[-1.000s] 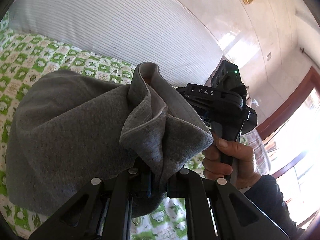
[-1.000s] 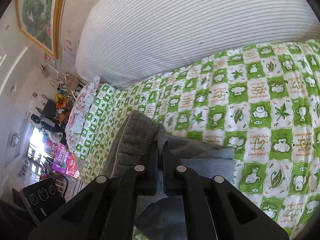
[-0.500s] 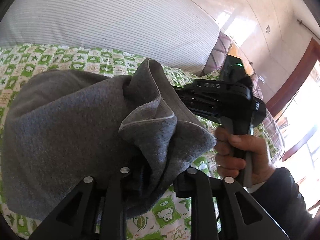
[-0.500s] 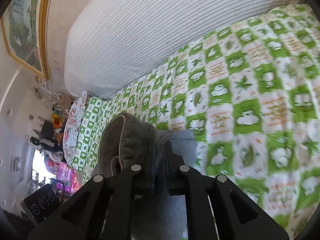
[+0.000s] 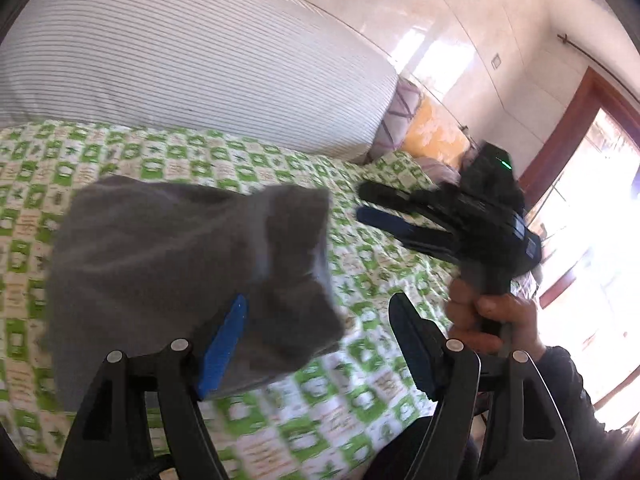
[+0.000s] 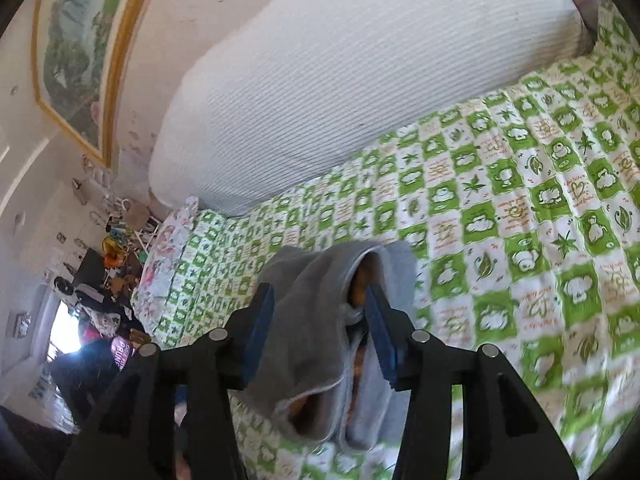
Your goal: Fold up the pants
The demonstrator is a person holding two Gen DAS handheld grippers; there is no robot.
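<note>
The grey pants [image 5: 160,264] lie bunched on the green-and-white checked bedspread [image 5: 372,248]. In the left wrist view my left gripper [image 5: 320,332] is open, with the cloth lying against its left blue pad and clear of the right finger. My right gripper [image 5: 376,204] shows at the right of that view, open and apart from the pants, held by a hand [image 5: 488,320]. In the right wrist view the right gripper [image 6: 316,312] is open with a fold of the pants [image 6: 320,340] loose between its fingers.
A big white striped pillow [image 5: 192,64] lies along the far side of the bed, also seen in the right wrist view [image 6: 360,64]. A yellow cushion [image 5: 432,136] sits by the wall. Clutter and a floral cloth [image 6: 168,248] lie past the bed's left end.
Both grippers have opened and let go of the pants. The cloth has dropped onto the bed. The right gripper has pulled away to the right.
</note>
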